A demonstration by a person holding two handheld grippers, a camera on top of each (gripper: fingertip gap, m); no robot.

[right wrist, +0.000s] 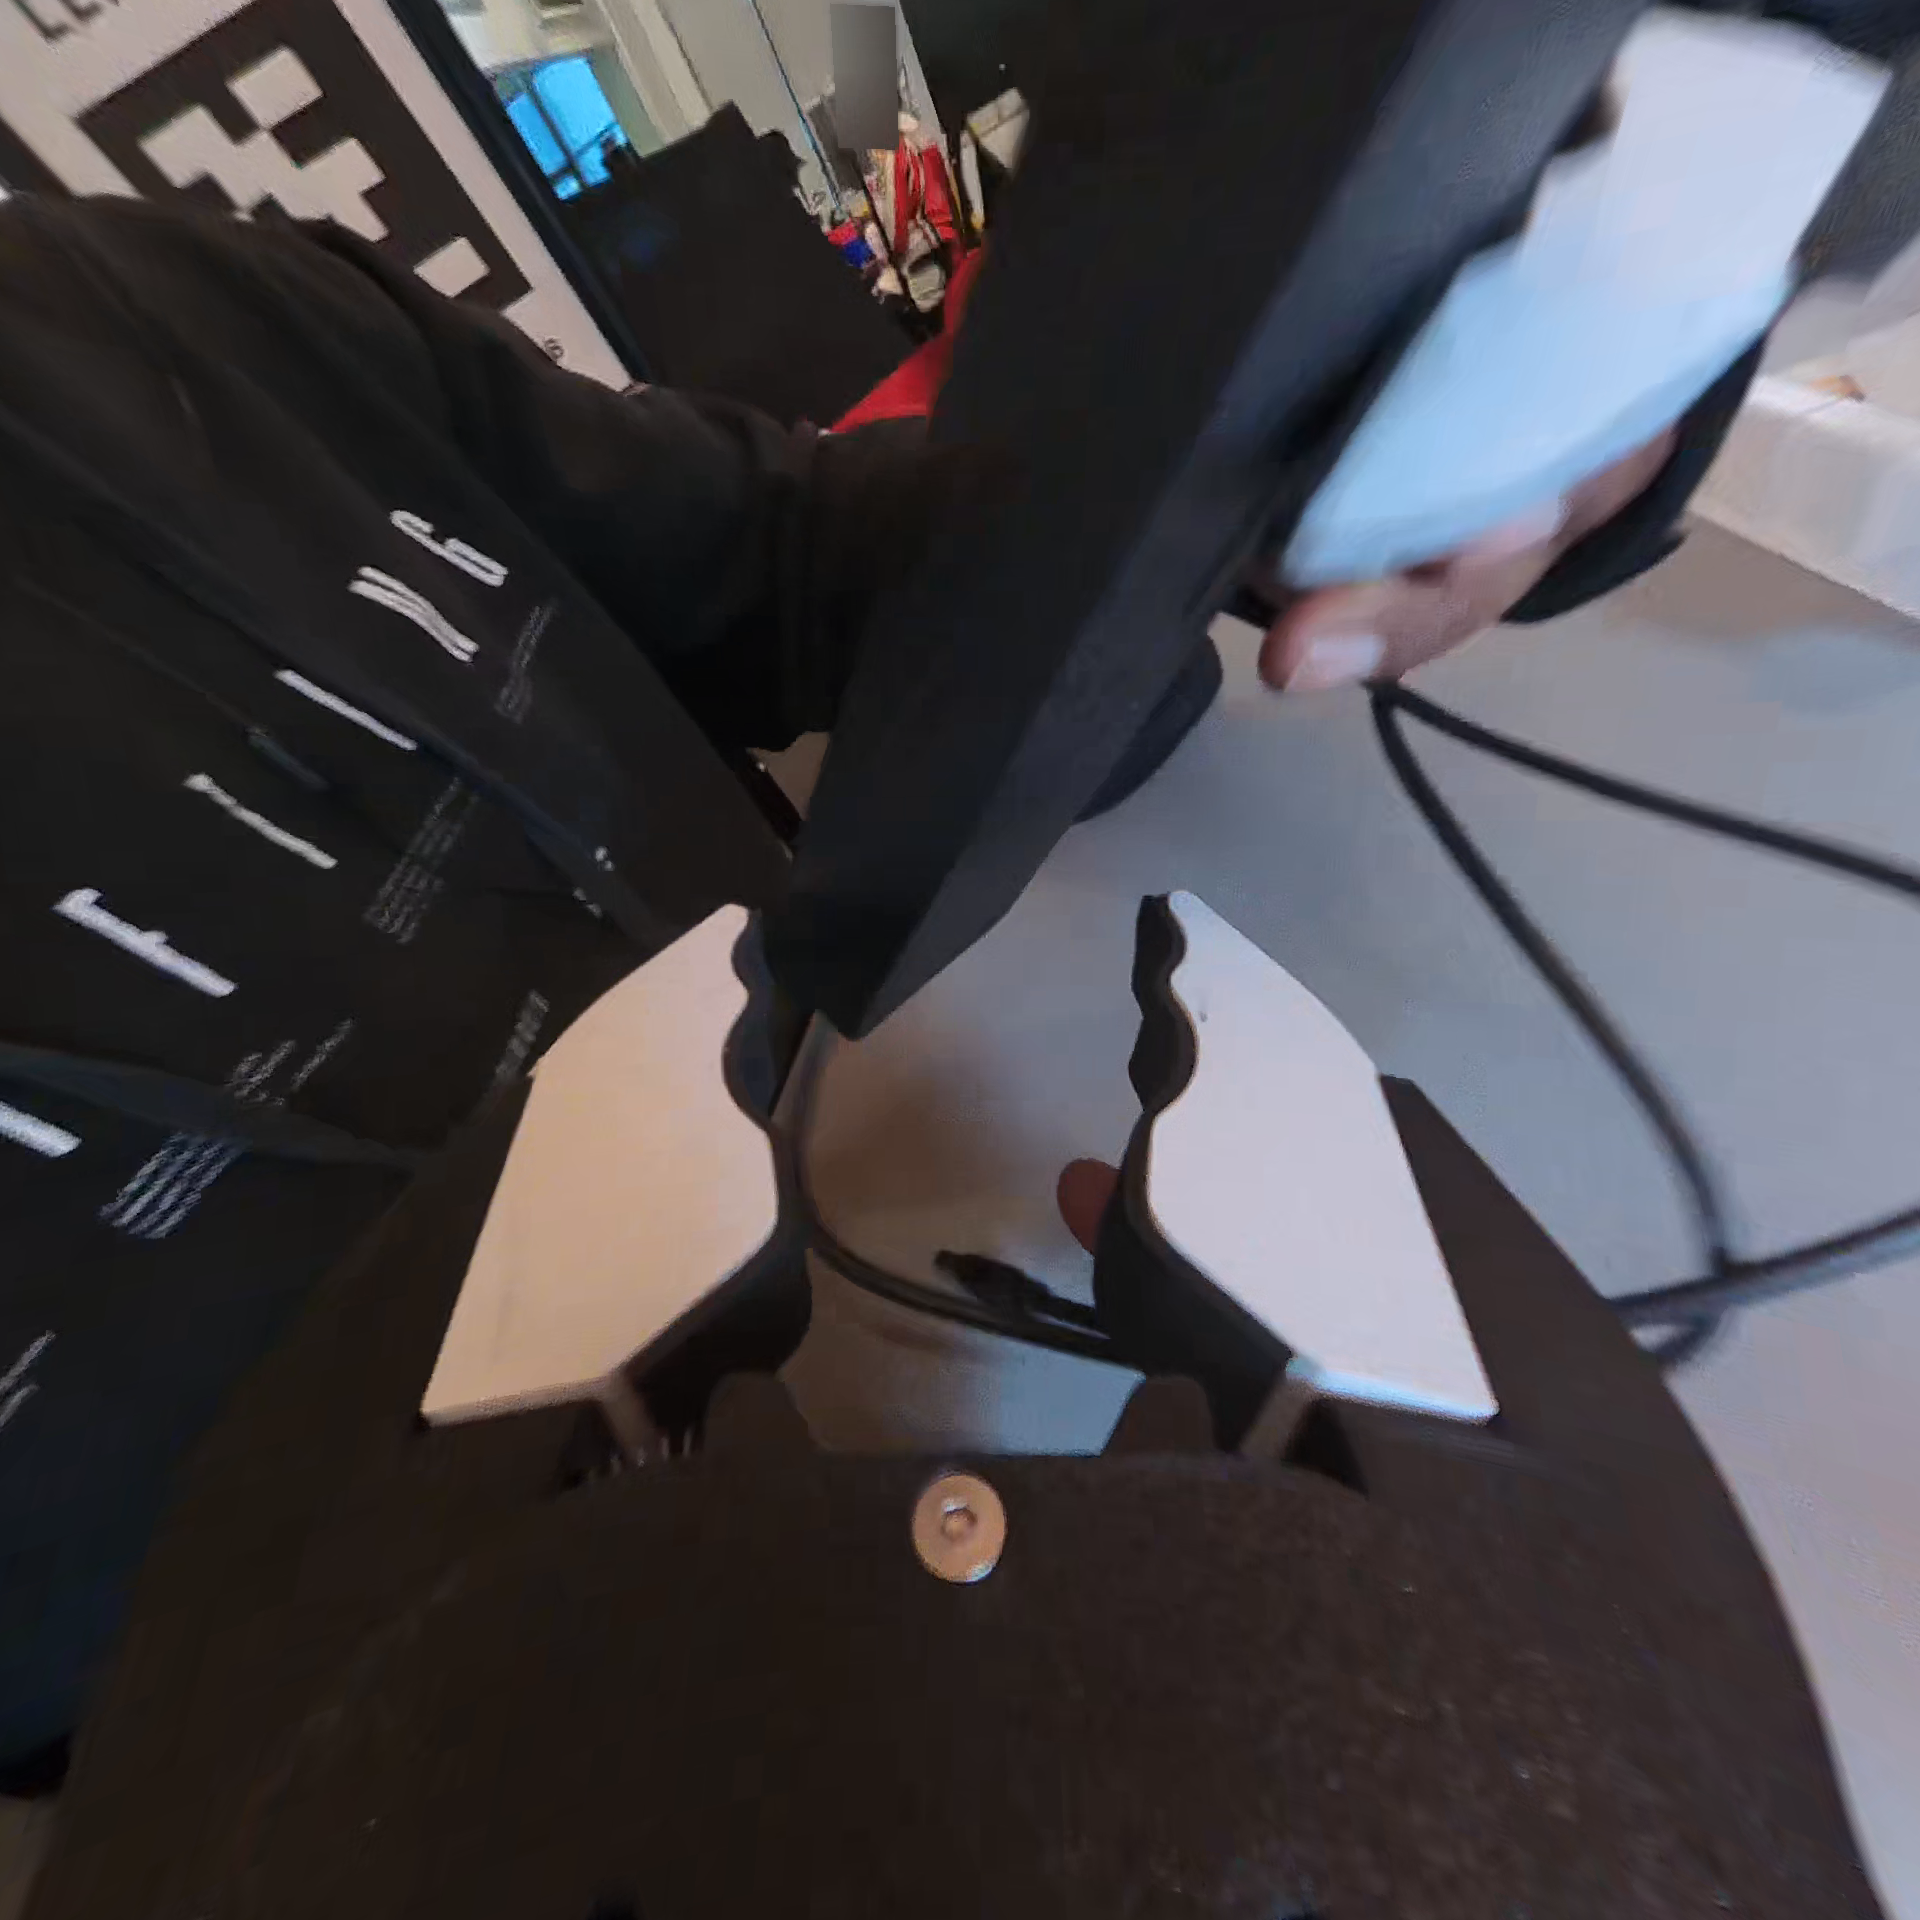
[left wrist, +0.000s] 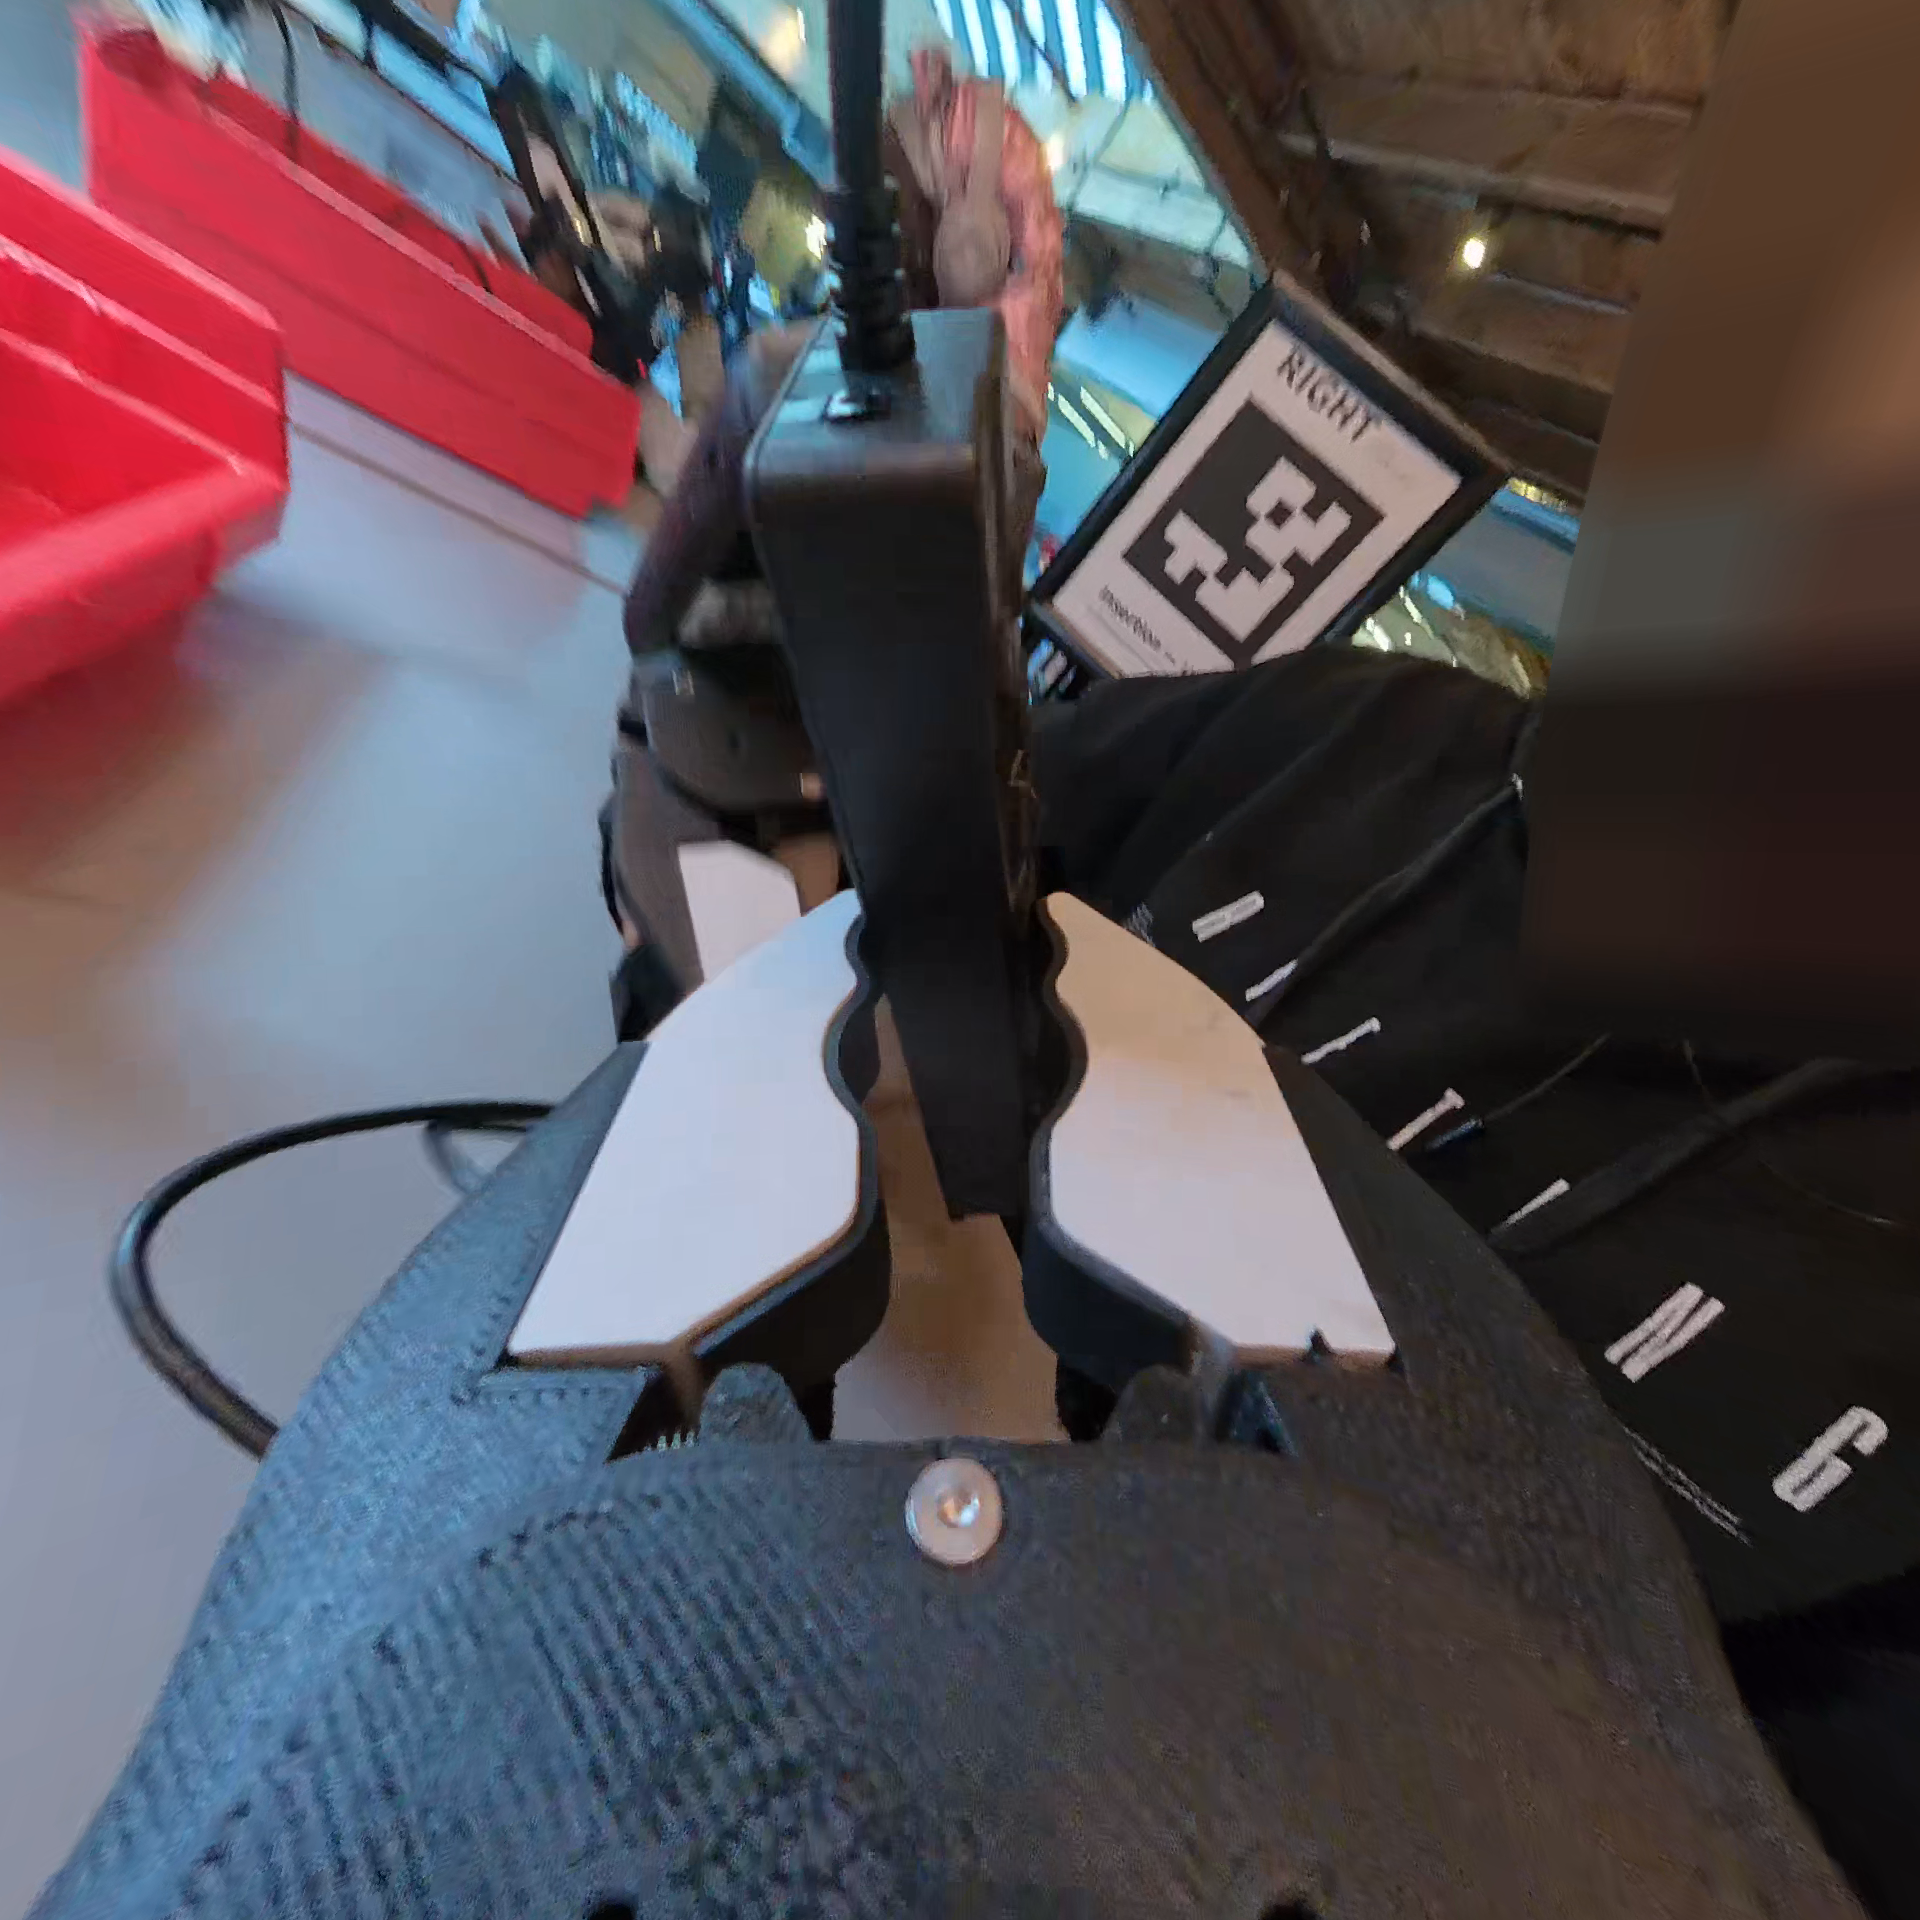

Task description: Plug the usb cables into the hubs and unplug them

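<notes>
Black slab-shaped plastic hub [left wrist: 894, 665] clamped upright in left gripper [left wrist: 951, 1039], long axis along its fingers; right gripper [right wrist: 956, 1039] wide open, gripping nothing, thin black cable [right wrist: 821, 1195] against one finger

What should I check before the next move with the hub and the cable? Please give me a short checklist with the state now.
1. Left gripper holds the black hub: ok, shut on it, hub standing upright.
2. Hub's own black cable is attached at the top: ok.
3. Right gripper has a plug in it: not ok, open, with only a thin cable lying across the gap.
4. Hub ports are visible and free: cannot tell, hidden and blurred.
5. Loose cable loops on the table are clear of both grippers: cannot tell.
</notes>
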